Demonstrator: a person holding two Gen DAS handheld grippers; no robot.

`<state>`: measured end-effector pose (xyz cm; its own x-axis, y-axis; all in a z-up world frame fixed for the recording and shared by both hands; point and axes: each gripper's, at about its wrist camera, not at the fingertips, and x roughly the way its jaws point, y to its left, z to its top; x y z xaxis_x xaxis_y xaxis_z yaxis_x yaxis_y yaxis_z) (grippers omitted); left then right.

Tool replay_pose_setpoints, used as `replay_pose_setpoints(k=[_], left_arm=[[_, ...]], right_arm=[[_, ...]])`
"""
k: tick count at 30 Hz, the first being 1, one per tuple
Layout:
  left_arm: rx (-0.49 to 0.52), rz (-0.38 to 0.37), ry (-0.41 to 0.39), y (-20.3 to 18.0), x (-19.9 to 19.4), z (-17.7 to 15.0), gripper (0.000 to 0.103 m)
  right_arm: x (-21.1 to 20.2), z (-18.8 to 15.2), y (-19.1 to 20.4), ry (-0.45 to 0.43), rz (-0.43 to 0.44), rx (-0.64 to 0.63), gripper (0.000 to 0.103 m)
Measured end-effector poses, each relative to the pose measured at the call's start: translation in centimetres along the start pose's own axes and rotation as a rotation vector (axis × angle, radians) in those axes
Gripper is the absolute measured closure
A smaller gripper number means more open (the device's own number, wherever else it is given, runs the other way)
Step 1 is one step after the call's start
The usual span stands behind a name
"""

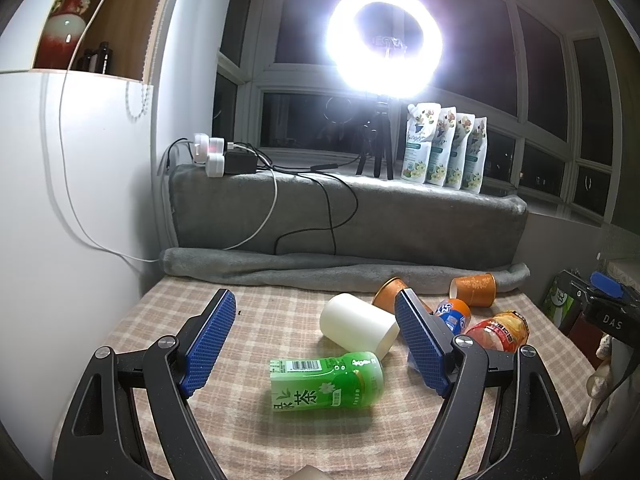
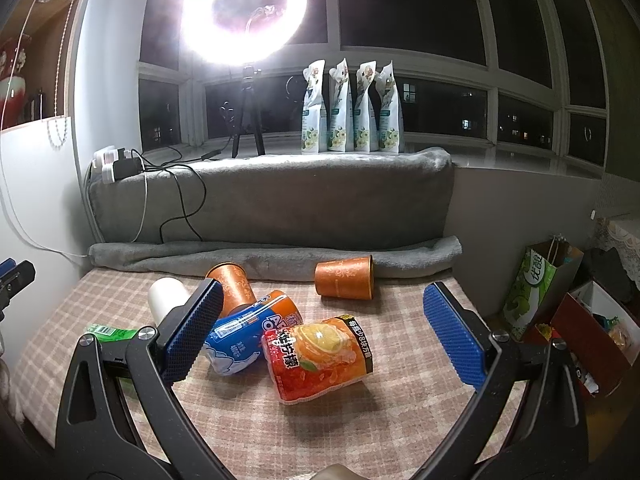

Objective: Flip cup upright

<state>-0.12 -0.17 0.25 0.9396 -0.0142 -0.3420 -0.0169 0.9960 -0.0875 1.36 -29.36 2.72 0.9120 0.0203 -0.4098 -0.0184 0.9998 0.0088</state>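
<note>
The left gripper hovers above a desk covered in a beige checked cloth, its blue-padded jaws spread wide and holding nothing. Between them, lower down, a green tea bottle lies on its side. Just beyond it a white cup lies on its side too, its long axis running from far left to near right, closed base toward the far left and mouth toward the right finger. An orange paper cup lies tipped over just behind it, and a second orange paper cup lies well to the right, its mouth facing left.

The right gripper is also wide open and empty, above a red-orange lemon drink bottle and a blue-and-orange bottle, both on their sides and touching.

A rolled grey blanket edges the desk's far side below a padded window ledge holding four refill pouches and a glaring ring light on a tripod. The windows are dark.
</note>
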Motion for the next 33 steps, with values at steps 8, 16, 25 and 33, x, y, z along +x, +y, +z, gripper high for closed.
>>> replay_pose_setpoints(k=[8, 16, 25, 33], left_arm=[[-0.003, 0.007, 0.010, 0.3, 0.3, -0.1, 0.021], [-0.010, 0.023, 0.025, 1.2, 0.7, -0.4, 0.021], [-0.034, 0.047, 0.050, 2.5, 0.8, -0.8, 0.021], [-0.050, 0.077, 0.071, 3.8, 0.4, -1.4, 0.021]], right_arm=[[1.3, 0.2, 0.6, 0.021, 0.012, -0.011, 0.001], [3.3, 0.2, 1.6, 0.052, 0.029, -0.046, 0.001], [8.1, 0.3, 3.4, 0.169, 0.121, -0.093, 0.001], [14.9, 1.2, 5.4, 0.395, 0.257, -0.118, 0.001]])
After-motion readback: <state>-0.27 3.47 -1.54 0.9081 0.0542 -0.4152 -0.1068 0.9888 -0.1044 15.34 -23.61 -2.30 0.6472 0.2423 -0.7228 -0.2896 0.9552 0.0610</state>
